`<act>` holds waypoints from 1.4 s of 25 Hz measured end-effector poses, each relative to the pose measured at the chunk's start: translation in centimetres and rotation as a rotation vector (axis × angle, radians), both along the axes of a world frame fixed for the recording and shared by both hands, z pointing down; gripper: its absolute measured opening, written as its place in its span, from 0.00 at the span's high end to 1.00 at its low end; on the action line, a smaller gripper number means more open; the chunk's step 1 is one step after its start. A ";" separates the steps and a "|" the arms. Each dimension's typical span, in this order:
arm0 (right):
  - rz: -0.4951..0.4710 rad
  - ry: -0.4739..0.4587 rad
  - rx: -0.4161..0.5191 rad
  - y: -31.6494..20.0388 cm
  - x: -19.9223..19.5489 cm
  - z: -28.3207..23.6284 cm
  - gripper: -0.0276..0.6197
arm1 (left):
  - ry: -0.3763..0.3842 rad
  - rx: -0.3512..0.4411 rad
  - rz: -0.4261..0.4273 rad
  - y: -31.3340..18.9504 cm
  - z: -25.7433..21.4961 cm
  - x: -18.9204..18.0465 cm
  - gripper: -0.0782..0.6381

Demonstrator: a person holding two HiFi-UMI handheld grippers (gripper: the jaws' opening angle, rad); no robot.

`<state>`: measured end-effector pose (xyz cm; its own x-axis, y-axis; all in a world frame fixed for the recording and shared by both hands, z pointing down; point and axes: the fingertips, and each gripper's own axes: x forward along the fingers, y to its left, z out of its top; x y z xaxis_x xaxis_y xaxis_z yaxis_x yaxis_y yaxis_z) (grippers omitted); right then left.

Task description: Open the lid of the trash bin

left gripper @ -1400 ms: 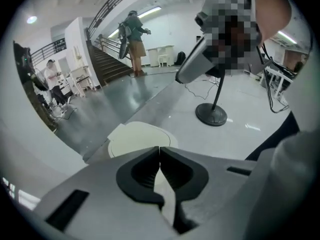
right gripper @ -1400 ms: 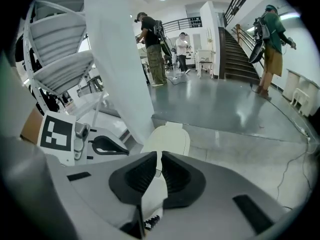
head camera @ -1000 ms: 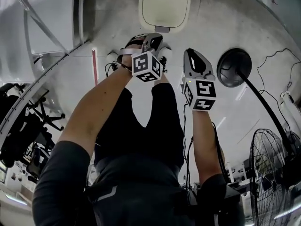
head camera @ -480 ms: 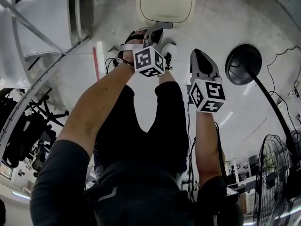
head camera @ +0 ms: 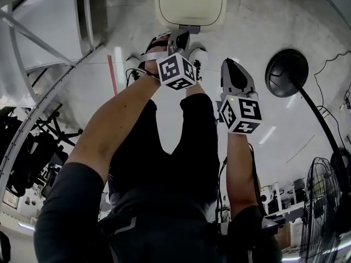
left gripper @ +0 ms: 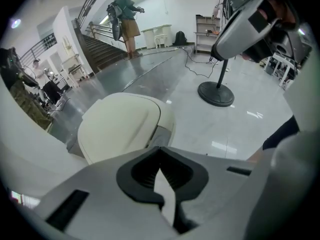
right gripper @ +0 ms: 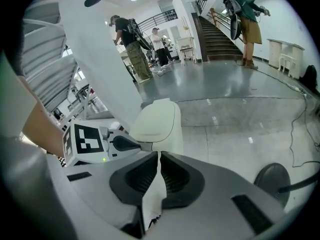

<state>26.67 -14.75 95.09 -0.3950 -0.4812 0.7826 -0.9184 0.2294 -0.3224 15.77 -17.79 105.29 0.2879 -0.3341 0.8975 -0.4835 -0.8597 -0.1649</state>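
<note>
The trash bin stands on the floor ahead, its cream lid down. A grey tab sticks out at the bin's near edge. My left gripper is shut and holds nothing; its tips hover just short of that tab. In the left gripper view the shut tips point at the bin's near right corner. My right gripper is also shut and empty, lower and to the right of the bin. The right gripper view shows the bin beyond its tips, with the left gripper beside it.
A fan stand's round black base sits on the floor right of the bin, its pole leading to a fan at lower right. Cables trail on the floor. A staircase and several people are far behind.
The bin has grown larger and slid up in the head view. Both grippers have moved closer to it, the left one now near the grey tab. Both stayed shut.
</note>
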 end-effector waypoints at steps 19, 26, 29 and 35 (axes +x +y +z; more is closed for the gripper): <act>0.071 0.011 0.067 -0.7 2.1 -6.6 0.89 | -0.033 -0.041 0.218 0.9 -2.4 1.1 0.88; 0.093 0.006 0.163 -2.4 2.2 -13.4 0.89 | 0.093 0.026 0.163 0.7 -12.4 1.2 0.88; 0.097 -0.001 0.230 -3.9 2.0 -17.4 0.89 | 0.119 0.071 0.135 -0.7 -17.6 0.3 0.88; 0.076 0.016 0.344 -5.6 0.9 -26.0 0.90 | 0.253 -0.004 0.149 1.8 -26.3 -0.3 0.88</act>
